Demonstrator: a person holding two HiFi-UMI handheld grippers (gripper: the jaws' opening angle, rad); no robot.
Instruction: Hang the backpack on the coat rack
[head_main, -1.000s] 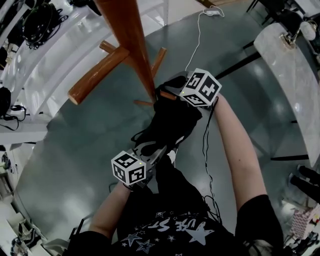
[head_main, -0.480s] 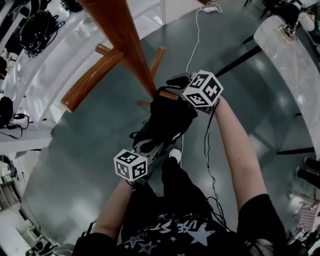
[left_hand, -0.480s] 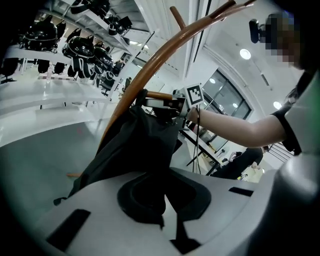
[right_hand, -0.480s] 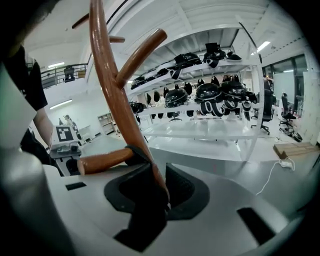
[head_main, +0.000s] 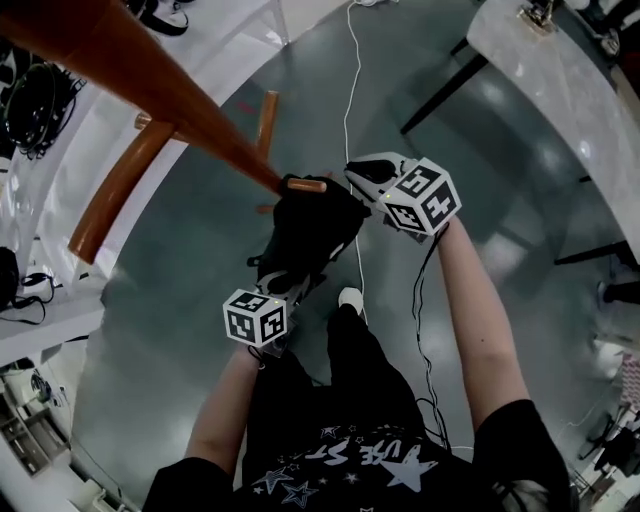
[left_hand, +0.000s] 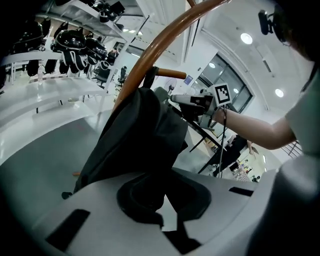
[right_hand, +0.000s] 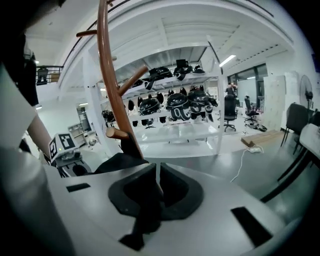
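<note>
The black backpack (head_main: 303, 232) hangs against the brown coat rack pole (head_main: 170, 110), its top strap at a short peg (head_main: 305, 185). My left gripper (head_main: 288, 288) is at the bag's lower end, shut on a fold of its fabric (left_hand: 145, 192). My right gripper (head_main: 355, 178) is just right of the peg and apart from the bag. Its jaws are closing, down to a narrow slit, with nothing between them (right_hand: 156, 187). In the left gripper view the backpack (left_hand: 140, 130) drapes down from the peg (left_hand: 170, 74). The right gripper view has the peg (right_hand: 116, 133) to the left.
The rack's wooden feet (head_main: 110, 195) spread over the grey floor. A white cable (head_main: 350, 90) runs across the floor to a power strip. A white table (head_main: 560, 70) stands at the upper right. Shelves of dark gear (right_hand: 175, 107) line the wall.
The right gripper has let go of the backpack's top and drawn off to the right of the peg. The left gripper has sunk with the bag's lower end still in it.
</note>
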